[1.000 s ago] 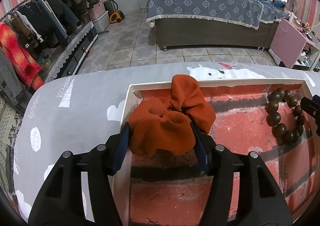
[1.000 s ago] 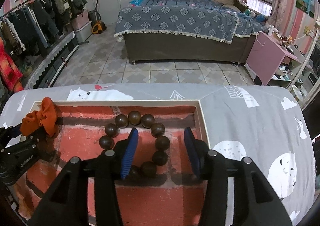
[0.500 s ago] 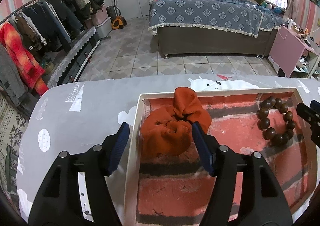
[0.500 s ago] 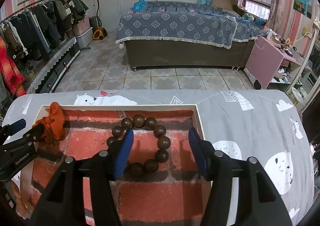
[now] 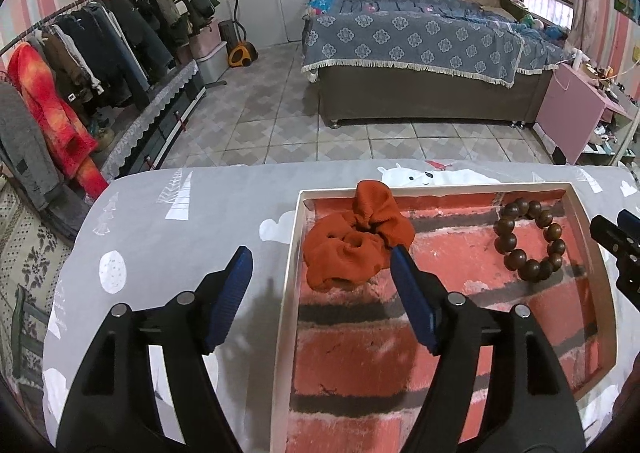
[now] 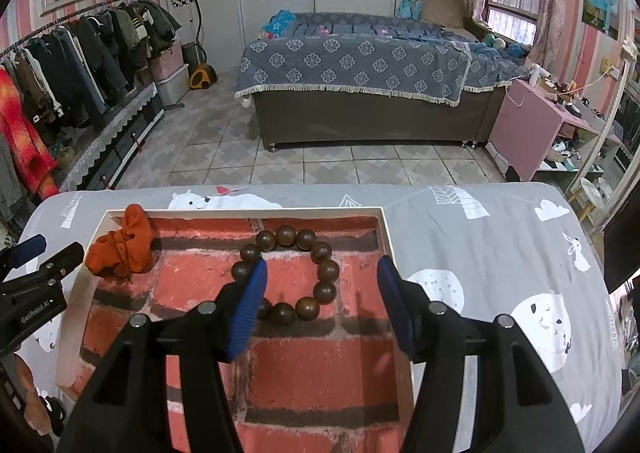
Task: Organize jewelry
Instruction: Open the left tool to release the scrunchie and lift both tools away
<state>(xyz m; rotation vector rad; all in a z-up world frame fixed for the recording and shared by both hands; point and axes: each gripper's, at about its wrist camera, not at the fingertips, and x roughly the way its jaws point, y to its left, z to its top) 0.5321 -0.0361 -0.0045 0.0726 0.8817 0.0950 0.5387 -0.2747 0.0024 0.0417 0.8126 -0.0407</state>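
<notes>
In the right wrist view, the near-left beads of the bracelet (image 6: 298,273) are covered by the left finger of the right gripper (image 6: 320,305). The near part of the tray (image 6: 384,221) is cut off by the lower edge and masked by the gripper's body. In the left wrist view, the near rim of the tray (image 5: 296,237) is likewise lost behind the left gripper (image 5: 320,301), and only the tip of the right gripper (image 5: 618,237) is seen at the right edge. The near edge of the scrunchie (image 5: 352,245) is partly masked by one finger. The items on the pink shelf (image 6: 532,121) are too small to be identified.
</notes>
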